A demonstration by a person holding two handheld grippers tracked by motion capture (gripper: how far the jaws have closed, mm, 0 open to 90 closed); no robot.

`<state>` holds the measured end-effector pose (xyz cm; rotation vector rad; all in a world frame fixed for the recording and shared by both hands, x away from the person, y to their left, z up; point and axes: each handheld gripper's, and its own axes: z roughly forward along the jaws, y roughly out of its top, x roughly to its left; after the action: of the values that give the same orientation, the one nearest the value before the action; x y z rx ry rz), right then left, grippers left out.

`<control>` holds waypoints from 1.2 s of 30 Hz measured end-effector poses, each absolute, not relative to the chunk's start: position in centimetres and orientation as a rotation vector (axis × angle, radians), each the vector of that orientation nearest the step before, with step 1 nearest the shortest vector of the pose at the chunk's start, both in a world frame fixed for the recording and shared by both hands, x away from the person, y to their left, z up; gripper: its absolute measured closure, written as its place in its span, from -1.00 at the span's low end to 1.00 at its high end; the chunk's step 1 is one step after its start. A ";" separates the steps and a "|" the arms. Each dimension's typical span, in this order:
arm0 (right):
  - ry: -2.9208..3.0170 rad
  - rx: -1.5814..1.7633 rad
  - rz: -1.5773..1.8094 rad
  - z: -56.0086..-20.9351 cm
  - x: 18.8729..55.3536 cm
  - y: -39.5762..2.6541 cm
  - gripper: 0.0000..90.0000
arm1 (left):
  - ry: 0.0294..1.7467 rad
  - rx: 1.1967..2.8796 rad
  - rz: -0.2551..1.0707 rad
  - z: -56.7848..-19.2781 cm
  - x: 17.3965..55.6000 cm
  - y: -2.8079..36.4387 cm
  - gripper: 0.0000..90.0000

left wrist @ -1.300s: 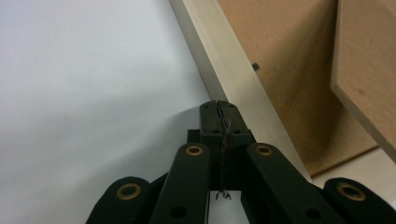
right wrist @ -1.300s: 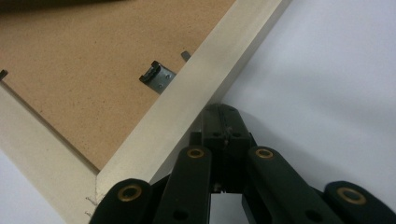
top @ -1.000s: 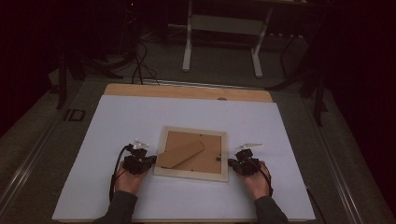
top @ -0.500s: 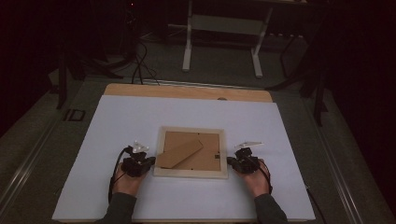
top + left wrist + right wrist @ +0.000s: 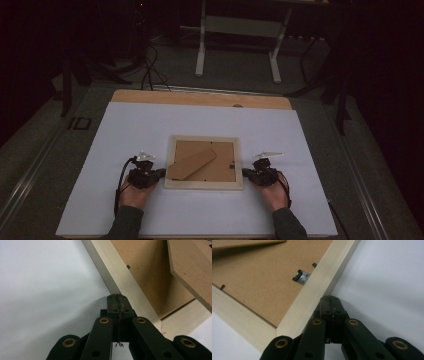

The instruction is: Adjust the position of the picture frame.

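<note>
Frame lies face-down on bench, between both grippers. L gripper jaws together, tip at frame's left edge; R gripper jaws together, at right edge. Both equally near; long axis runs gripper to gripper.

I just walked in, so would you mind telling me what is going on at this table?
A person holds a gripper in each hand at the two sides of a picture frame that lies face down on the white table. The frame's brown stand flap faces up. The left gripper has its jaws shut, tips at the frame's left edge; the right gripper is likewise shut against the right edge. Nothing is clamped, and the frame lies flat.
</note>
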<state>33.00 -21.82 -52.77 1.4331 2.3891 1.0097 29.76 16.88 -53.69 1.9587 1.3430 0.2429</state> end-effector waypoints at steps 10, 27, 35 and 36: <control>2.355 1.469 1.035 -52.9 33.7 -22.7 1.00 | 1.326 1.945 0.272 -53.9 30.7 16.2 1.00; 2.336 1.454 1.009 -52.9 33.3 -22.2 1.00 | 1.330 1.966 0.327 -53.7 31.7 15.9 1.00; 2.318 1.469 1.052 -53.1 33.7 -22.4 1.00 | 1.329 1.962 0.331 -53.8 31.6 16.0 1.00; 2.319 1.461 1.057 -53.1 33.7 -22.4 1.00 | 1.333 1.961 0.337 -53.8 31.6 16.0 0.98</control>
<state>33.66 -22.42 -53.13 1.4610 2.3192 1.0570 31.55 16.03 -53.76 1.9609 1.3328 0.3370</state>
